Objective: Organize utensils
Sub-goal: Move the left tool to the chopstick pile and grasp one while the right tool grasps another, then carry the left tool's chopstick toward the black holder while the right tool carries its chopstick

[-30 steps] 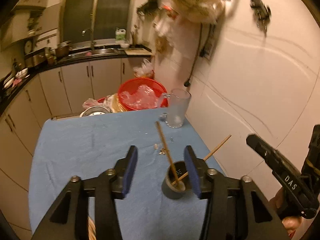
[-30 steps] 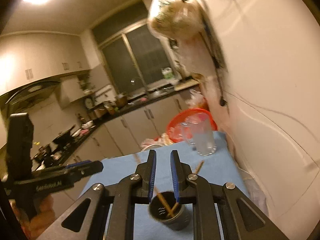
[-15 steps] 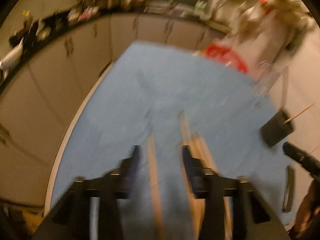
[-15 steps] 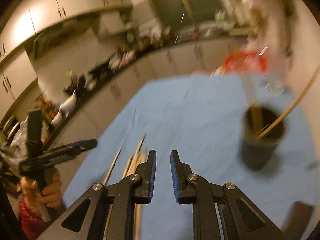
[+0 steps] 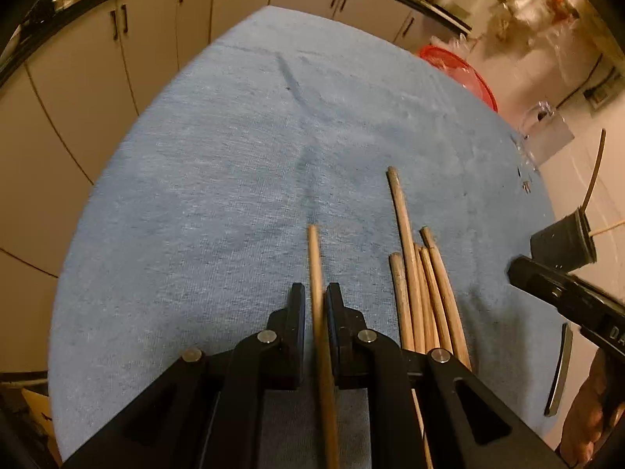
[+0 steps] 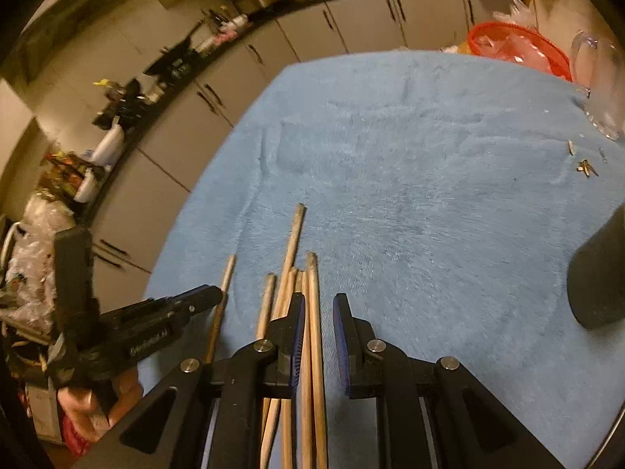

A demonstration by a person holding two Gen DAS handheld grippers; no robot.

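The left tool (image 5: 316, 305) has just been closing, and its jaws now pinch a single chopstick (image 5: 314, 258) that lies apart from the others on the blue-covered tabletop (image 5: 234, 156), its tip pointing toward 12 o'clock in the left wrist view. The loose bundle of chopsticks (image 5: 422, 293) lies just beside it, toward 3 o'clock. The right tool (image 6: 318, 312) stands narrow, not fully shut; two sticks of that bundle run between its jaws, but whether the pads press on them cannot be told. The dark holder cup (image 5: 562, 246) stands well apart at the 3 o'clock edge of the left view, with sticks already leaning out of it. The main risk is a weak pinch: the stick is thin and round, so it may roll or pivot between the pads as it lifts, and drop. A long stick carried toward the cup could also knock the leaning ones or tip the holder. The two tools work close together, so the right one may scatter the pile or collide with the left. A glass mug (image 6: 601, 90) at the far edge could be struck by a wide swing.
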